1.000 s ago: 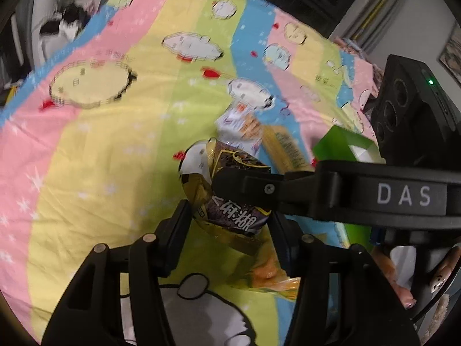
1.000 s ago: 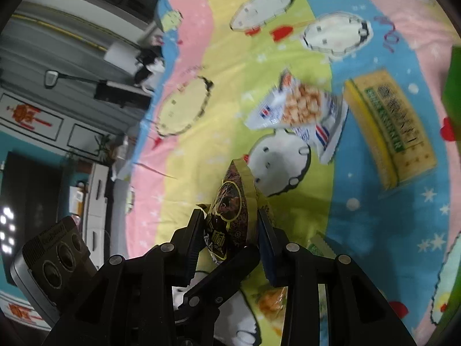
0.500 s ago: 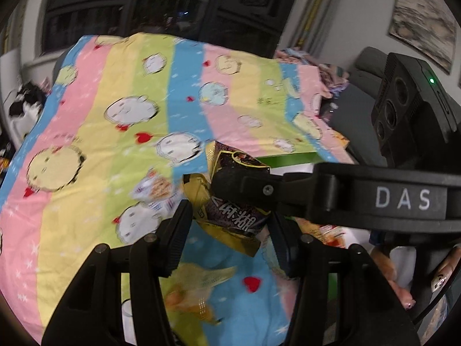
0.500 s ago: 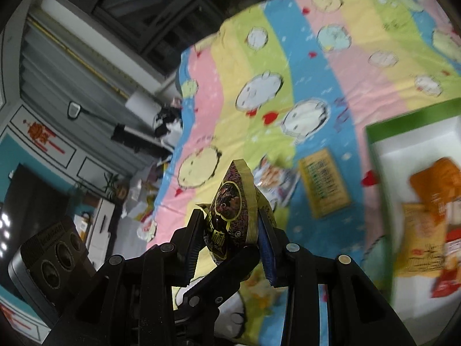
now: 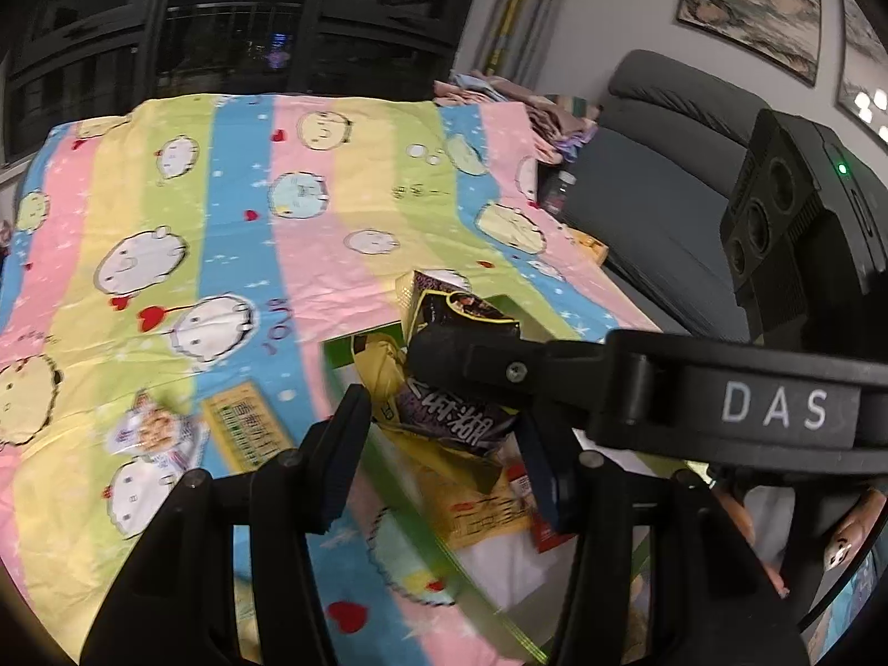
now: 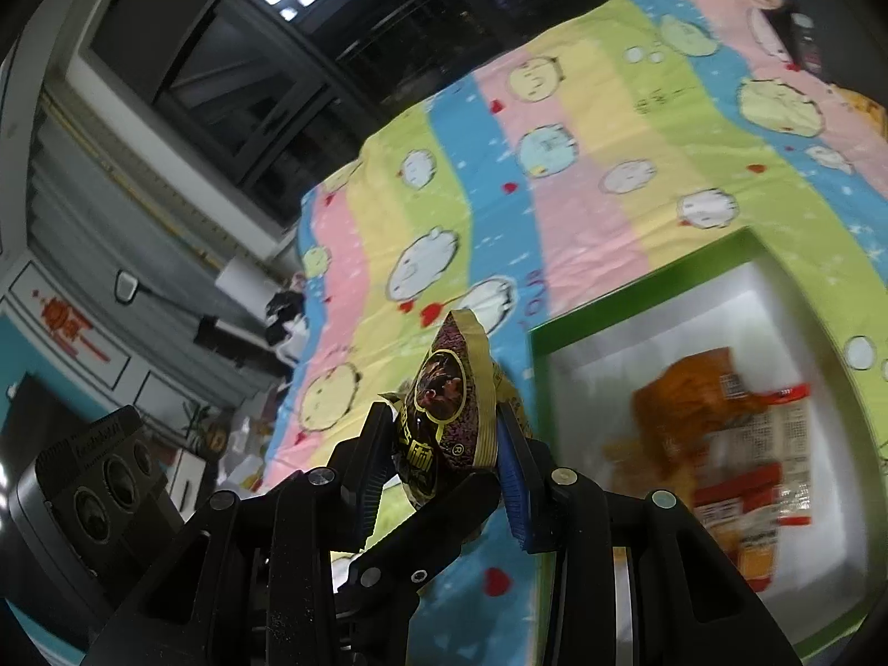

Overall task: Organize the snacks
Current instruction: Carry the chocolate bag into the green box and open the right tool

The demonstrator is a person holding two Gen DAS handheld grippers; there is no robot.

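The green-rimmed box (image 6: 644,291) lies on the striped cartoon bedsheet (image 5: 233,211) with wide bare cloth beyond it, near the sheet's edge by the grey sofa (image 5: 655,188). Both grippers clamp one dark purple-and-gold snack packet (image 6: 449,405): the right gripper (image 6: 441,452) nips it edge-on, long axis upright, while the left gripper (image 5: 444,444) holds its broad face (print slanting). A second ago the box sat at the frame's edge; now its white floor, holding orange and red packets (image 6: 716,416), lies just beside the packet. A yellow cracker pack (image 5: 244,430) rests left of the box.
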